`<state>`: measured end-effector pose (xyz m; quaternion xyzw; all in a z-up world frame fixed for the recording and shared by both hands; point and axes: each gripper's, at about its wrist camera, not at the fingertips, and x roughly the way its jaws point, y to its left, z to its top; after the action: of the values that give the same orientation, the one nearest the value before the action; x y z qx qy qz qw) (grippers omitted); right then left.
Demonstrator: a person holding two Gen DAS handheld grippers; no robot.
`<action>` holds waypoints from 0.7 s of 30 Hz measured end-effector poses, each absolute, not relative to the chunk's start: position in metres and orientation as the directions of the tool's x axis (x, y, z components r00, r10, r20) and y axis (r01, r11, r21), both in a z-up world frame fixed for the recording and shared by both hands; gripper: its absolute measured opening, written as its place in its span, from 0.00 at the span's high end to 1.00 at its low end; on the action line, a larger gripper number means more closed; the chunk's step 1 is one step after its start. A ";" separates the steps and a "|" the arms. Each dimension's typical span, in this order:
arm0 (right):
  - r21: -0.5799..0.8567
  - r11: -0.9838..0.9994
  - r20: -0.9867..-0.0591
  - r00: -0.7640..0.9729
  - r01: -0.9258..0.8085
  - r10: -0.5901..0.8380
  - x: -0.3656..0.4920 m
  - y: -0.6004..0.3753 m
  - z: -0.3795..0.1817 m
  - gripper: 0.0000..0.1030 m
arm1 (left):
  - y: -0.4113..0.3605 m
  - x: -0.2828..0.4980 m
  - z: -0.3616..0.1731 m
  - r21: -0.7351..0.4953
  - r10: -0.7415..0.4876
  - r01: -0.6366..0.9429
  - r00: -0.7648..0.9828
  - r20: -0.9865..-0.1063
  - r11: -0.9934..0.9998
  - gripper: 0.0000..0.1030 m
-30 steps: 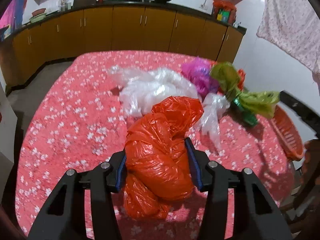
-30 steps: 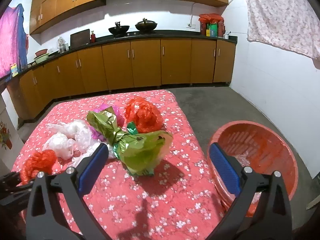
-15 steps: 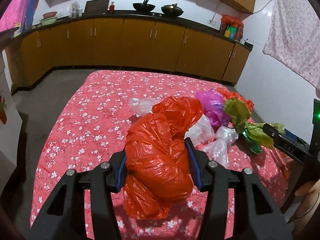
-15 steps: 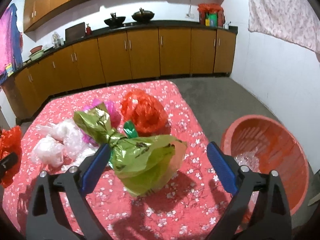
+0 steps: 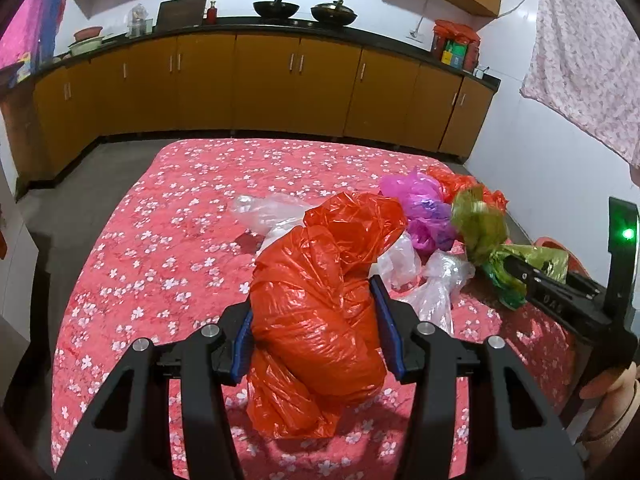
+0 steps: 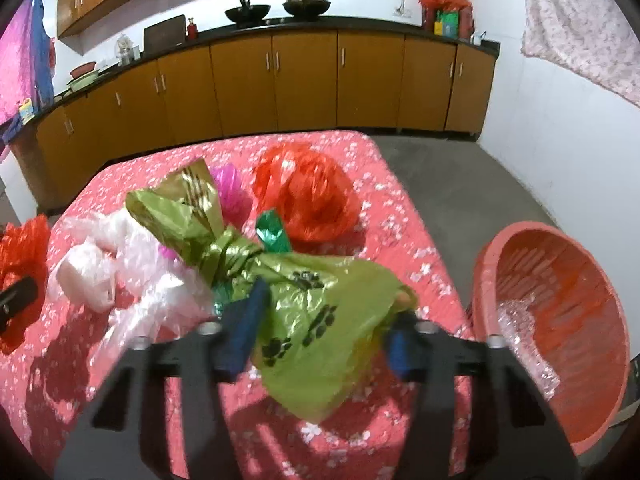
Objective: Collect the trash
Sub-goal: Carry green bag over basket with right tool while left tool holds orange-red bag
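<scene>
— Counter [image 5: 160, 240] under red flowered cloth, filling most of both views. Brown cabinets [image 5: 260, 88] along the far wall.

— And off the right edge?

— Red basin [image 6: 560, 312], just beside that edge and lower than the counter top. Clear crinkled plastic lying inside.

— Anything gripped?

— Red bag [image 5: 340, 240], knotted and bulging, clamped at half width between the blue pads of the left tongs [image 5: 314, 312]. Hanging over the near edge; hard to tell whether touching the cloth. Then the green bag [image 6: 320, 292] with black paw prints, close to the right edge, knotted neck pointing toward the far left corner. Caught in the right tongs [image 6: 324, 336], jaws just now closing in, pads narrow and pressing on both sides.

— Loose on the cloth?

— Second red bag [image 6: 308, 196] toward the far right corner, apart from the tongs. Clear bags [image 6: 100, 272] heaped near the middle, touching the green neck. Pink bag [image 5: 420, 208] wedged behind that neck, beside the second red one.
</scene>
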<state>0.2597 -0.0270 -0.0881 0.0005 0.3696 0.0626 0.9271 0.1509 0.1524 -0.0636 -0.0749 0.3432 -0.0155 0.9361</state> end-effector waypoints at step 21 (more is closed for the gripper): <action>0.170 0.976 -0.558 0.803 -0.134 0.208 0.212 -0.056 -0.030 0.92 | 0.134 0.145 -0.050 -0.157 -0.114 0.020 0.779 -0.616 0.987 0.50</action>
<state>0.2121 -0.0558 -0.0296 0.0610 0.3003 0.0903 0.9476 0.1453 0.1342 -0.0498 -0.0707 0.3301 -0.0357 0.9406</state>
